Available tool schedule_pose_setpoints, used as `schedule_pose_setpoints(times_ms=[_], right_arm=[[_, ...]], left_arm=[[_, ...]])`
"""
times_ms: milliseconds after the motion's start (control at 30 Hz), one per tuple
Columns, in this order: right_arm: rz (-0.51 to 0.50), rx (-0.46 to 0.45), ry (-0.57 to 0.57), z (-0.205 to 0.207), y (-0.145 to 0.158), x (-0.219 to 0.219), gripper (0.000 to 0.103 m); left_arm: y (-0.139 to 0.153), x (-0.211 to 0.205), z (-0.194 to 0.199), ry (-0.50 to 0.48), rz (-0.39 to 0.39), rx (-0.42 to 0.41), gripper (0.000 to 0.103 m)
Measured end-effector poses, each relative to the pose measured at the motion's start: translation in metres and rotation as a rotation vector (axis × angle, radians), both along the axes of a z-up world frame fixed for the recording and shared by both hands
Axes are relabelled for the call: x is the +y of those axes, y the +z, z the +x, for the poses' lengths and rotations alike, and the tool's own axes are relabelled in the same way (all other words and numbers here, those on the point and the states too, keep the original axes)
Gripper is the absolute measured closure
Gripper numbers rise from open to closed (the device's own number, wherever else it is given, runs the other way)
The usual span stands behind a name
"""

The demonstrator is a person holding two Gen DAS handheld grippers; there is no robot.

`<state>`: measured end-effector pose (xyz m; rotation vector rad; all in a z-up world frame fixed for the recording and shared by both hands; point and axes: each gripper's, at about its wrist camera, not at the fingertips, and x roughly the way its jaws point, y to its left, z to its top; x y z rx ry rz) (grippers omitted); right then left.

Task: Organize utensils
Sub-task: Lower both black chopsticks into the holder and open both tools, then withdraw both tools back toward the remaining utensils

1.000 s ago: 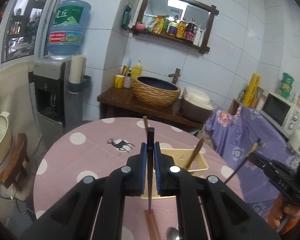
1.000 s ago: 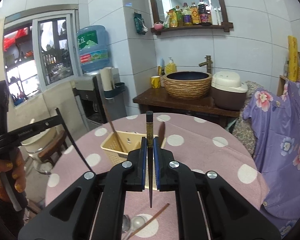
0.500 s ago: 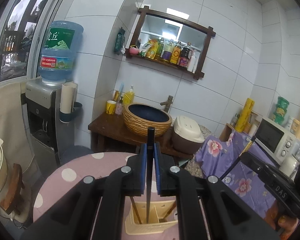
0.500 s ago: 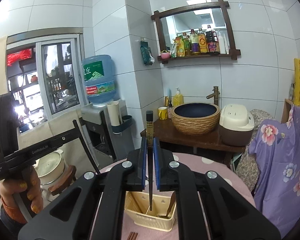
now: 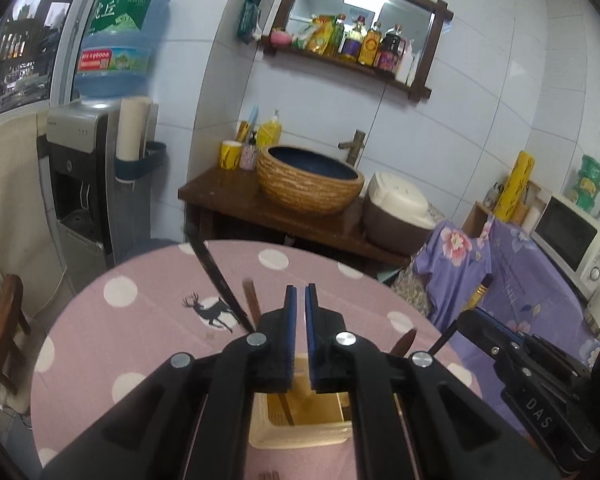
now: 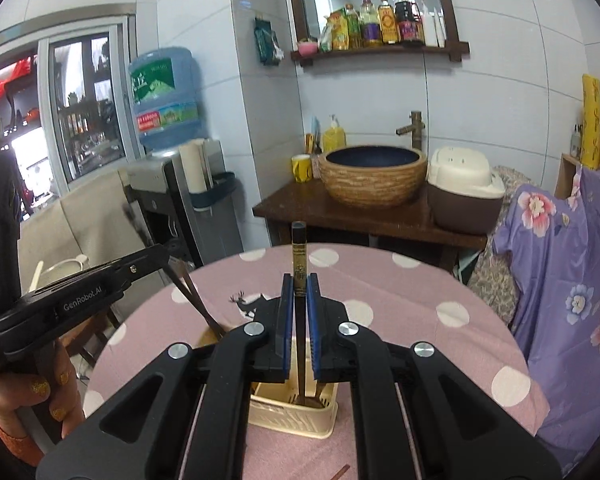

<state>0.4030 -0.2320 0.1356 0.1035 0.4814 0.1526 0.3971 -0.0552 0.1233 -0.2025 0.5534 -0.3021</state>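
A round table [image 5: 148,320] under a pink polka-dot cloth sits in a white-tiled kitchen. Nearest, the left gripper [image 5: 300,336] hangs over a cream utensil basket [image 5: 300,436], its blue pads slightly apart with nothing between them — a dark chopstick [image 5: 216,276] leans out of the basket just to its left. The right gripper [image 6: 299,320] is clamped on another black chopstick [image 6: 299,264], held upright, its lower end down in the basket [image 6: 292,412]. Beyond, a woven basin [image 6: 374,174] rests on a dark wooden stand.

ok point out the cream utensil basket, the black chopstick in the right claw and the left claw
cream utensil basket [image 6: 296,416], right wrist view, front wall below the rim
black chopstick [image 6: 299,268], right wrist view, gold-banded upper shaft above the pads
left claw [image 5: 299,300], left wrist view, gap between the blue fingertips
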Motion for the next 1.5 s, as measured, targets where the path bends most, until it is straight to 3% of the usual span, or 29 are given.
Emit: schedule_pose_setpoints(times_ms=[267, 300, 333, 400, 500, 600, 700, 933, 1133, 1333, 1500], right_arm=[[0.006, 0.006, -0.022, 0.003, -0.026, -0.001, 0.095], [0.004, 0.014, -0.015, 0.003, -0.027, -0.001, 0.089], [0.002, 0.017, -0.002, 0.002, -0.029, 0.000, 0.076], [0.000, -0.021, -0.011, -0.006, -0.029, 0.000, 0.051], [0.004, -0.066, -0.031, -0.020, -0.029, -0.005, 0.050], [-0.016, -0.069, -0.061, -0.034, -0.032, -0.009, 0.044], [-0.060, -0.038, -0.100, -0.050, -0.046, -0.011, 0.038], [-0.122, 0.135, -0.131, -0.090, -0.120, -0.007, 0.034], [-0.145, 0.256, -0.154, -0.124, -0.176, -0.003, 0.033], [-0.126, 0.311, -0.170, -0.145, -0.201, 0.001, 0.033], [-0.176, 0.314, -0.174, -0.152, -0.206, 0.010, 0.033]], left_arm=[[-0.023, -0.003, -0.002, -0.008, 0.005, 0.035, 0.097], [-0.023, -0.003, -0.005, -0.011, 0.009, 0.031, 0.092], [-0.023, -0.003, -0.011, -0.017, 0.012, 0.020, 0.086], [-0.026, 0.000, -0.023, -0.020, -0.010, -0.003, 0.047], [-0.031, 0.009, -0.042, 0.001, -0.025, -0.021, 0.039], [-0.044, 0.016, -0.058, 0.024, 0.017, -0.005, 0.025], [-0.064, 0.025, -0.074, 0.044, 0.075, 0.032, 0.020], [-0.133, 0.035, -0.108, 0.022, 0.155, 0.210, 0.019], [-0.166, 0.038, -0.132, 0.013, 0.190, 0.284, 0.023], [-0.183, 0.033, -0.148, -0.018, 0.209, 0.322, 0.035], [-0.194, 0.026, -0.153, -0.047, 0.201, 0.356, 0.045]])
